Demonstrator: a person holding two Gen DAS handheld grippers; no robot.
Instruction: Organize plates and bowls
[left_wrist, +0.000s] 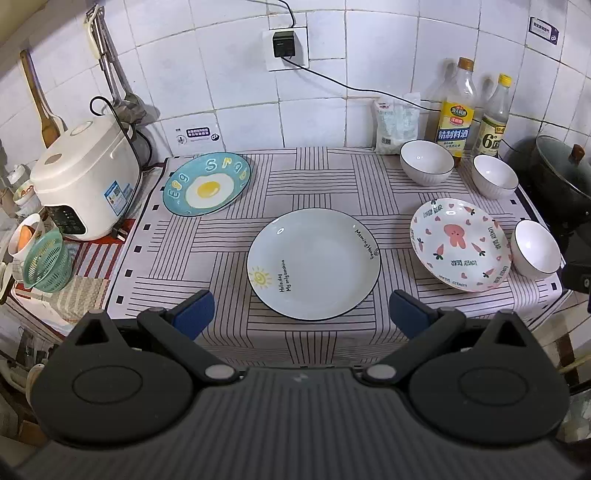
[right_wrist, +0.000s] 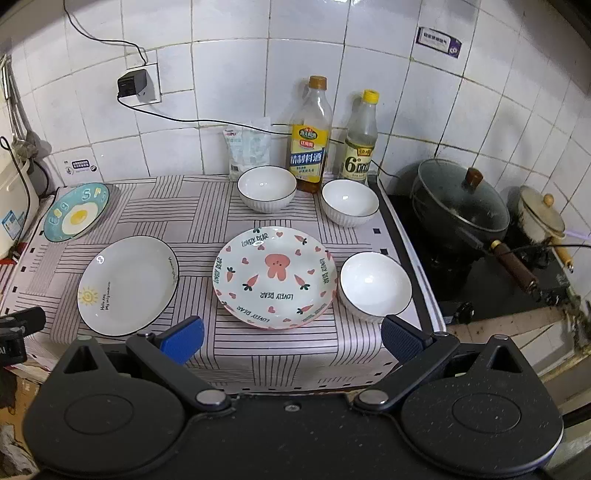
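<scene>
While the sun-print plate and rabbit-print plate lie apart on the striped cloth, we hold our left gripper and right gripper spread wide, touching nothing.

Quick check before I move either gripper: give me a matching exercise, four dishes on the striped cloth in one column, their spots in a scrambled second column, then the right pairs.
Things:
1. egg plate
2. sun plate
3. bunny plate
4. nearest white bowl

Places:
A. centre of the cloth, straight ahead of the left gripper
B. right edge of the cloth, next to the stove
C. far left corner, near the rice cooker
D. between the sun plate and the nearest bowl, ahead of the right gripper

Pairs: 1-C, 2-A, 3-D, 4-B

Both grippers are open and hold nothing.
</scene>
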